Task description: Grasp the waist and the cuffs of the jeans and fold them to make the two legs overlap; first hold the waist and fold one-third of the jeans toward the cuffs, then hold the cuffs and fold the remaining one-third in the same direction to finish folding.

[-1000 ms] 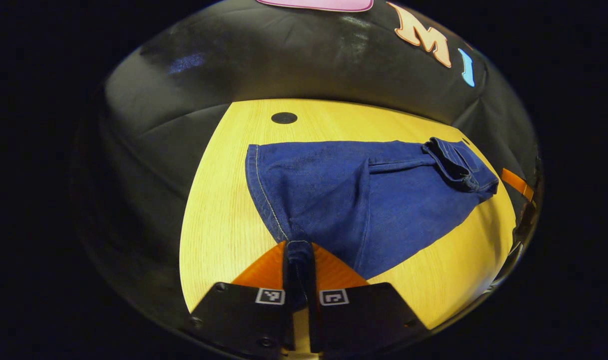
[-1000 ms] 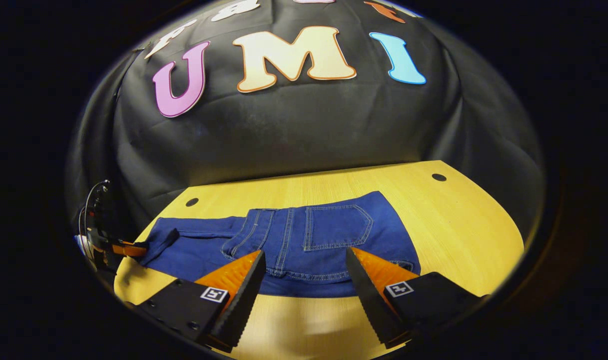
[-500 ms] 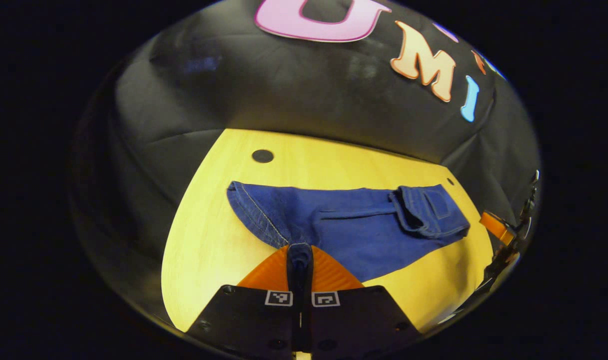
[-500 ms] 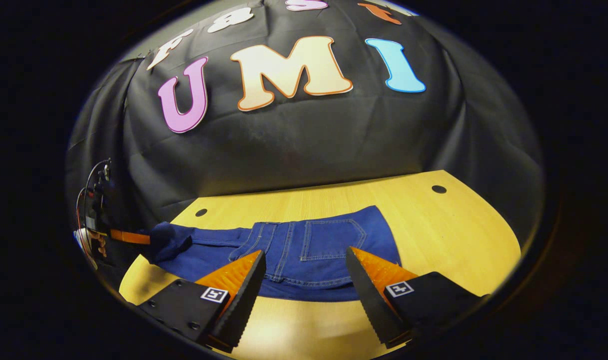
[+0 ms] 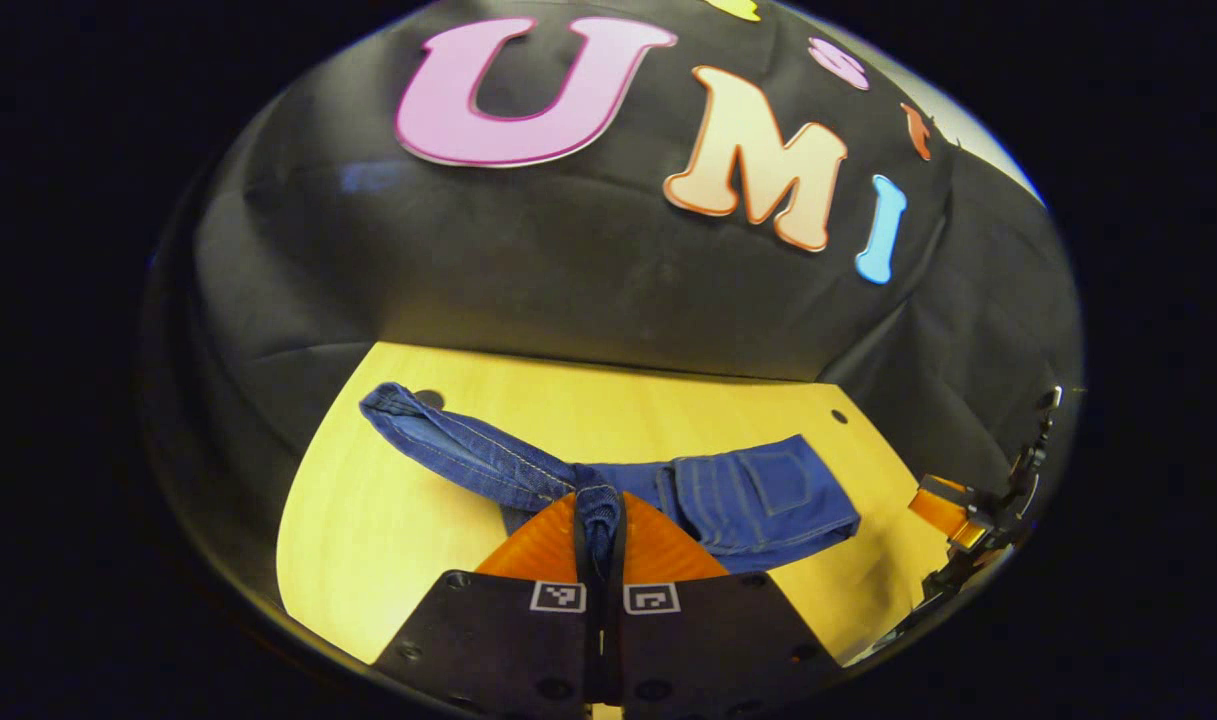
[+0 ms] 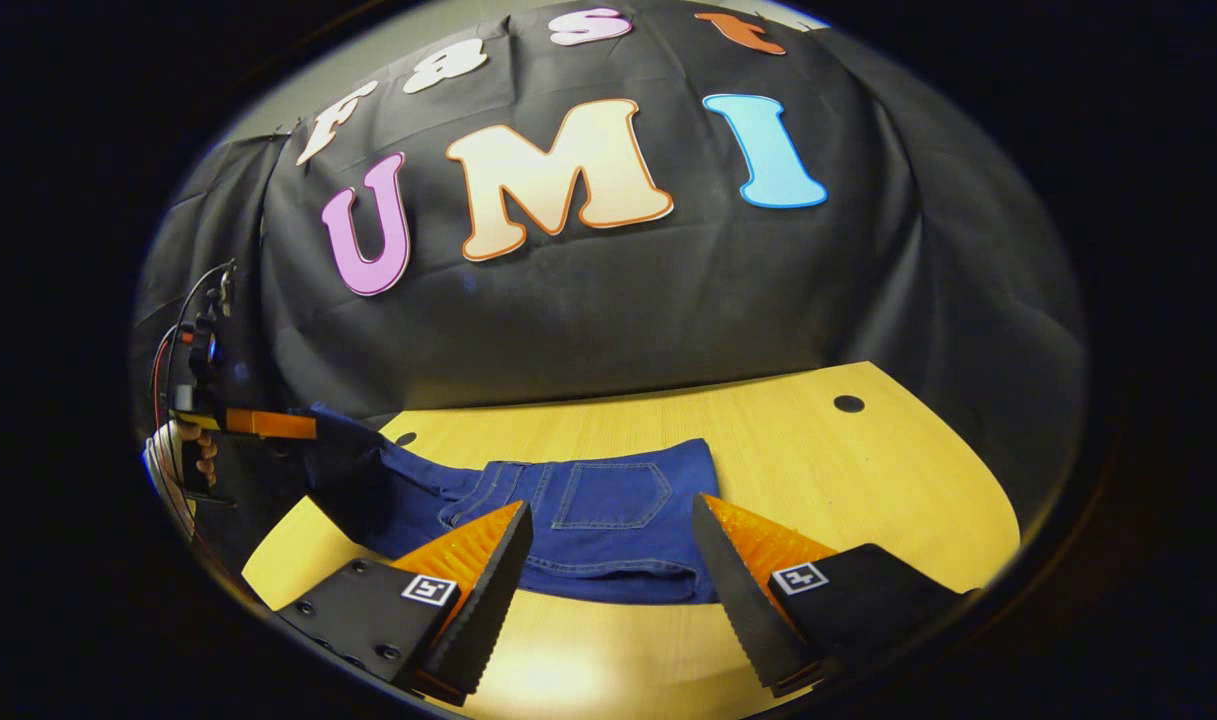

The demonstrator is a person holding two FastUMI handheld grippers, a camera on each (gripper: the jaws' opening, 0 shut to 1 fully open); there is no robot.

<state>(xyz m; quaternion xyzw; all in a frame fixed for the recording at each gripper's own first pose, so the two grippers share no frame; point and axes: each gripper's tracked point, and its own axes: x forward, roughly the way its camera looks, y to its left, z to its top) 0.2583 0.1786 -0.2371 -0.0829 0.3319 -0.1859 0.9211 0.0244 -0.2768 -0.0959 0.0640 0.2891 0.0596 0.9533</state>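
- A light wooden table (image 6: 868, 470) spreads in front of you, with a black cloth wall (image 6: 618, 300) rising behind it.
- The blue jeans (image 6: 608, 520) lie across the table's near half. In your right gripper view the waist end, back pocket up, rests flat on the wood, while the leg end rises off the table toward the left.
- In your left gripper view the jeans (image 5: 758, 495) show a folded waist part lying flat at the right, and the lifted cuff edge (image 5: 438, 440) stretches up and away to the left, above the table (image 5: 368, 520).
- Your left gripper (image 5: 599, 520) is clenched on the jeans: a bunch of denim is pinched between both fingers. In your right gripper view this gripper (image 6: 268, 424) sits at the far left, raised, with a hand (image 6: 193, 455) holding it.
- Your right gripper (image 6: 608, 560) is released, jaws spread wide, hovering just in front of the waist and holding nothing. In your left gripper view it (image 5: 953, 505) appears at the right edge.
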